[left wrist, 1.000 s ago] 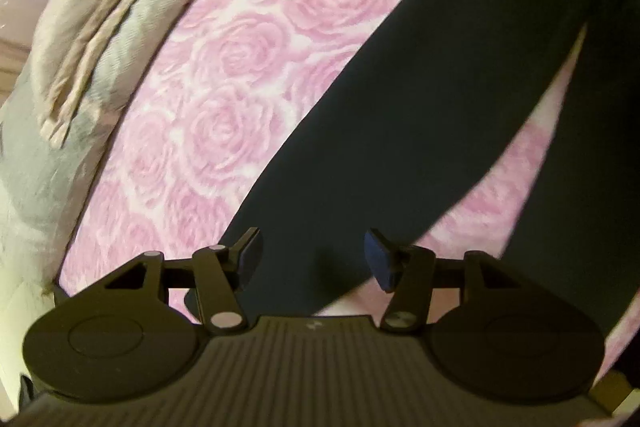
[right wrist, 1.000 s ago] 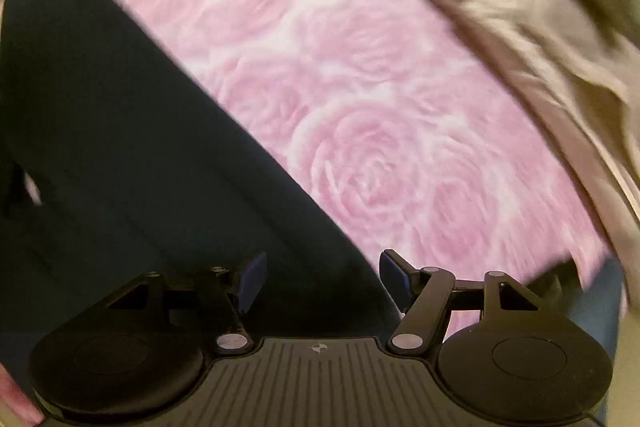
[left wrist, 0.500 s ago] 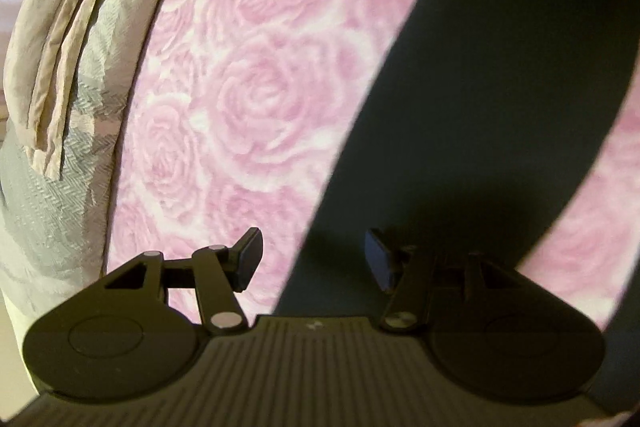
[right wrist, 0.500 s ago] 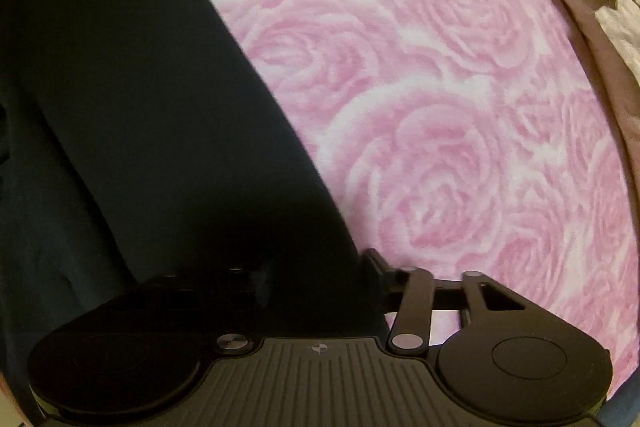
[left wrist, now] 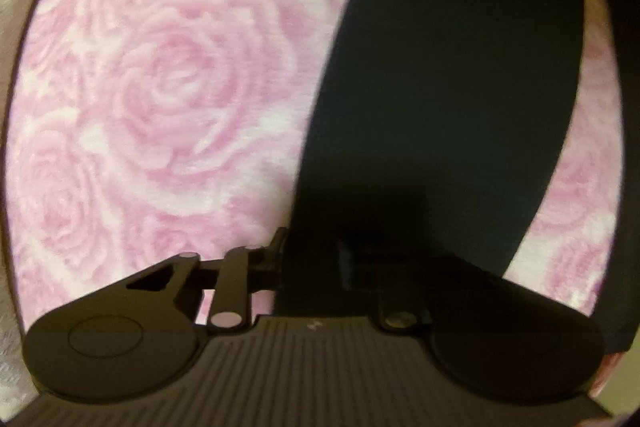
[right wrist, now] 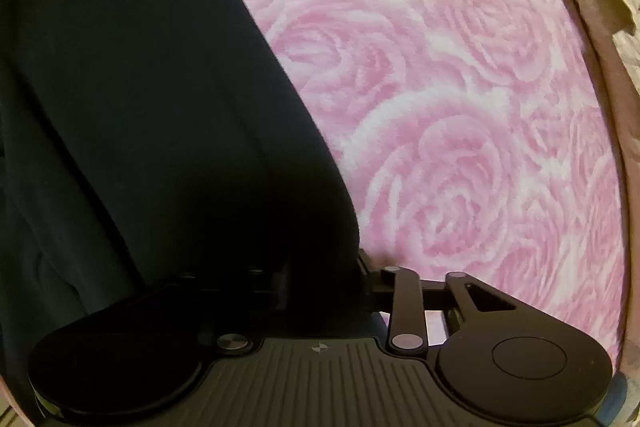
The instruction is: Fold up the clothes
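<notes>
Each hand-held gripper, left and right, sits at a black trouser leg's end on the rose blanket (likely for lifting); both grips lost in dark cloth.

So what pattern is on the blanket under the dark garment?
Large pink roses on white, clearest in the right wrist view: blanket, dark garment.

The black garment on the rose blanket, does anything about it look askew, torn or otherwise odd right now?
Nothing stands out. The black garment lies fairly smooth on the pink rose blanket, with no tear or stain visible. Its dark fabric hides the fingertips of the left gripper and right gripper, so neither grip can be judged.
</notes>
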The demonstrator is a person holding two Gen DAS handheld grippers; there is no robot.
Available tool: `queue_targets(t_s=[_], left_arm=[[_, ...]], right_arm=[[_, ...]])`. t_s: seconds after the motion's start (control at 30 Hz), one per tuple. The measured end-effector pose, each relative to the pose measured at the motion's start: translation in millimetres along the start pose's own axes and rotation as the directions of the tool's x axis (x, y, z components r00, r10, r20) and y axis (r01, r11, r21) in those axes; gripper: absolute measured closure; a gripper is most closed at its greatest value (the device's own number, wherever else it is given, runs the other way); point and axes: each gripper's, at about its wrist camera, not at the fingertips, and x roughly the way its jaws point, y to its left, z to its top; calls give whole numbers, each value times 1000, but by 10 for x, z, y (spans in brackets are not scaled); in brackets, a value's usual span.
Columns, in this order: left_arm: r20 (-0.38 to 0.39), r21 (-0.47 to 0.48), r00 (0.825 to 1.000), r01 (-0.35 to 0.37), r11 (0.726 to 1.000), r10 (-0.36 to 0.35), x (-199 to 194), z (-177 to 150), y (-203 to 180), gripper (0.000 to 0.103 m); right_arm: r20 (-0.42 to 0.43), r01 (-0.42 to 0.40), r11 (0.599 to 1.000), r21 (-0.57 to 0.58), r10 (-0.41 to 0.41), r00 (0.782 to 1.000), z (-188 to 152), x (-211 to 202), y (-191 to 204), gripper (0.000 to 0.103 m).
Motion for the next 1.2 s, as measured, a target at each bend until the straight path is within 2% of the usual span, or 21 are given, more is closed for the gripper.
queue_targets(t_s=[0.03, 0.1, 0.2, 0.3, 0.4, 0.47, 0.53, 0.63, 0.7, 0.73, 0.77, 0.87, 0.97, 1.03, 1.1, 1.2], left_arm=[[-2, -8, 1000, 6, 1000, -6, -4, 4, -4, 94], [-5, -34, 1000, 5, 999, -5, -20, 9, -17, 98], [11, -62, 998, -66, 996, 67, -150, -36, -141, 100], [46, -108, 987, -145, 983, 151, -404, -129, -302, 100], [73, -152, 965, -239, 959, 252, -700, -206, -467, 99], [91, -172, 940, -309, 935, 328, -911, -217, -643, 99], [109, -191, 909, -379, 906, 403, -1124, -223, -828, 99], [137, -223, 856, -464, 857, 499, -1434, -255, -1160, 99], [165, -249, 827, -492, 834, 537, -1621, -322, -1489, 99], [176, -246, 823, -495, 833, 540, -1673, -372, -1677, 99], [186, -239, 822, -493, 836, 538, -1711, -426, -1873, 99], [191, -211, 840, -471, 857, 508, -1576, -517, -2212, 99], [192, -182, 858, -446, 877, 476, -1418, -603, -2529, 99], [193, -163, 870, -428, 889, 454, -1313, -660, -2741, 99], [193, -144, 881, -410, 901, 432, -1208, -717, -2953, 99], [192, -115, 897, -383, 917, 399, -1051, -802, -3270, 100]], right_arm=[[0, 3, 1000, -1, -3, 1000, -2, -5, 12, 81], [-2, 13, 1000, 4, -13, 1000, -16, -19, 54, 96], [12, 64, 998, 30, -64, 998, -71, -80, 142, 98], [46, 114, 991, 75, -118, 992, -169, -219, 216, 98], [80, 174, 981, 89, -181, 980, -273, -403, 324, 98], [113, 222, 969, 105, -233, 966, -329, -552, 440, 98], [147, 289, 949, 126, -306, 941, -376, -733, 551, 98], [185, 393, 894, 215, -432, 883, -487, -1065, 830, 99], [190, 441, 845, 302, -507, 841, -607, -1287, 1115, 98], [186, 460, 819, 343, -539, 821, -680, -1387, 1291, 98], [177, 471, 800, 371, -559, 810, -747, -1456, 1491, 98], [137, 477, 764, 435, -579, 804, -878, -1543, 2143, 98], [84, 441, 785, 436, -523, 848, -956, -1237, 2765, 98], [56, 422, 795, 437, -492, 869, -942, -1006, 3012, 98], [31, 407, 786, 466, -474, 880, -938, -840, 3166, 98], [22, 398, 764, 507, -473, 881, -943, -767, 3221, 98]])
